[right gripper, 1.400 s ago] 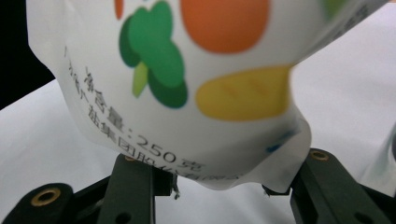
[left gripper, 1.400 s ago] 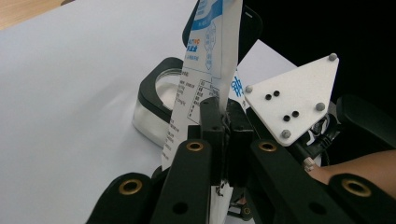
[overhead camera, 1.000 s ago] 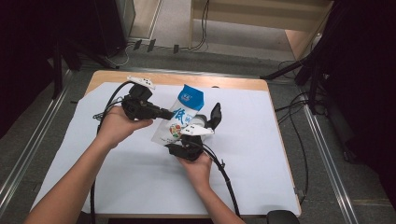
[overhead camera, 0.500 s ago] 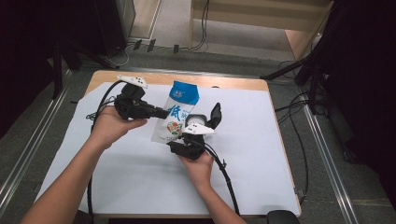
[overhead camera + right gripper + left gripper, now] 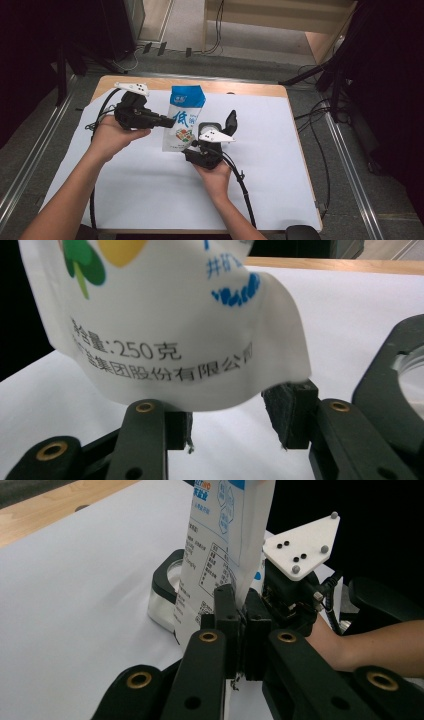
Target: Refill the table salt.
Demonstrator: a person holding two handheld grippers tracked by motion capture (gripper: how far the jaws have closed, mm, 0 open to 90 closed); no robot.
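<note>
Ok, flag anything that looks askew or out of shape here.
The white and blue pouch is not standing on its own: the left gripper pinches its side edge, and its base hangs bowed and crumpled between the right gripper's pads. No spill or tear shows.

Pouch [image 5: 184,117]: thin flexible plastic film, white and blue print, slight sheen, creased at lower edge.
Left gripper [image 5: 240,630]: matt black hard plastic, brass-coloured rivets at joints; pads dull black, rubbery.
Right gripper [image 5: 227,427]: same matt black plastic, brass-coloured rivets; pads [image 5: 290,405] coarse, frayed at edges.
Marker plate [image 5: 302,545]: smooth white plastic, matt.
Jar [image 5: 167,592]: clear glossy body, glass or plastic cannot tell; black matt rim.
Table [image 5: 240,87]: pale wood, smooth; white matt sheet [image 5: 150,190] over top.
</note>
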